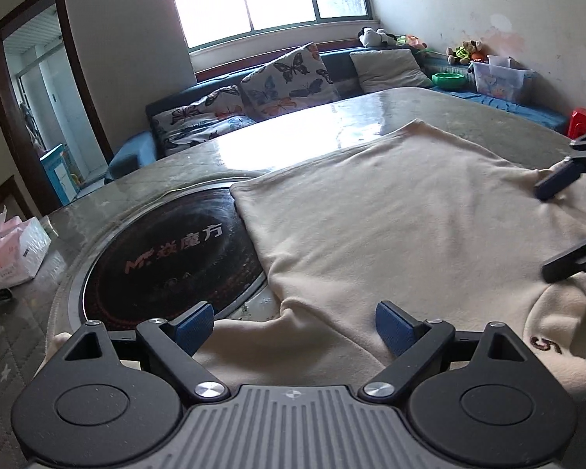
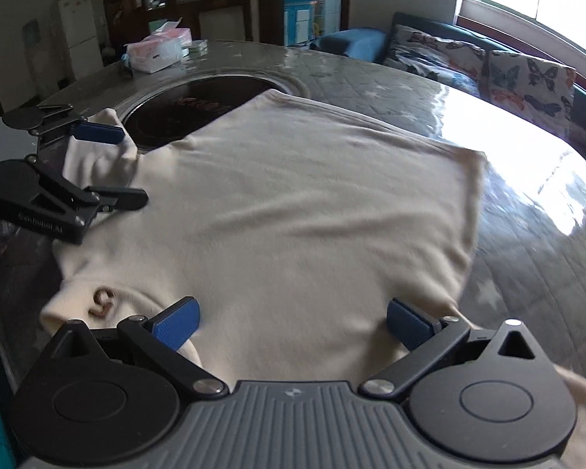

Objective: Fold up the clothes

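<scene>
Sunlight is shining on the round counter (image 2: pixel 508 203) where the cream sweater (image 2: pixel 293 203) is lying mostly flat, not folded small, with each hand-held gripper, left (image 1: pixel 295 326) and right (image 2: pixel 293 322), gaping wide, gripping nothing.

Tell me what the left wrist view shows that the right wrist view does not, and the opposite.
Only the left wrist view shows the window ledge with soft toys, a green bowl and a clear storage box. Only the right wrist view shows a white cabinet. Both share the cream garment on the table, the dark round cooktop, the tissue pack and both open grippers.
</scene>
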Tool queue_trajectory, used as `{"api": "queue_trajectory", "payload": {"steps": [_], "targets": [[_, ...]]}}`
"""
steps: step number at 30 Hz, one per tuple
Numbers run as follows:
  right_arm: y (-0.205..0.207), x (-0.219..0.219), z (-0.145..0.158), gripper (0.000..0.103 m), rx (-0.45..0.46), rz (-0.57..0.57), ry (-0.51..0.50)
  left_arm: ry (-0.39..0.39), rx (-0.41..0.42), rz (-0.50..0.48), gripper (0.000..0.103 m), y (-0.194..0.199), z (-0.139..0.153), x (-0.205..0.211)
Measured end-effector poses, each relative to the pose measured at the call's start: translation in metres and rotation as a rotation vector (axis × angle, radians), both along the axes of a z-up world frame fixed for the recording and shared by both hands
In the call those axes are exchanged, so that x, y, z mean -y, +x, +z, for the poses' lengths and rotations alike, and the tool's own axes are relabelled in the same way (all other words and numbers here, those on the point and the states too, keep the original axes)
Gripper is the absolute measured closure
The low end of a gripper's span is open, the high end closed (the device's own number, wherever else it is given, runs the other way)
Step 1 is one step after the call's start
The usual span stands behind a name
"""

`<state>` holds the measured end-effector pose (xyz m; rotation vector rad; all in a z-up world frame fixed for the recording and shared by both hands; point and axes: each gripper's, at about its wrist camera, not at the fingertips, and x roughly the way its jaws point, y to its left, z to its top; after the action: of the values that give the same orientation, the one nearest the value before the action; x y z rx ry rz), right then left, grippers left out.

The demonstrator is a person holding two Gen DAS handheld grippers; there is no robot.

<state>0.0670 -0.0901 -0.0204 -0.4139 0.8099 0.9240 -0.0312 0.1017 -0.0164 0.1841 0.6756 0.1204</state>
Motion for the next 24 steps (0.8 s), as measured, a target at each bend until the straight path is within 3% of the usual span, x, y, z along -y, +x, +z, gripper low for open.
{"api": "queue_trajectory", "payload": {"steps": [9, 24], "targets": [[-0.012, 0.029, 0.013, 0.0, 0.015, -0.071, 0.096, -0.002, -0.003, 0.012, 0.008, 0.002, -0.002, -0.008], [-0.003, 0.132, -0.002, 0.0, -0.002, -0.412, 0.159, 0.011, -0.007, 0.013, 0.005, 0.003, -0.003, -0.008]]}}
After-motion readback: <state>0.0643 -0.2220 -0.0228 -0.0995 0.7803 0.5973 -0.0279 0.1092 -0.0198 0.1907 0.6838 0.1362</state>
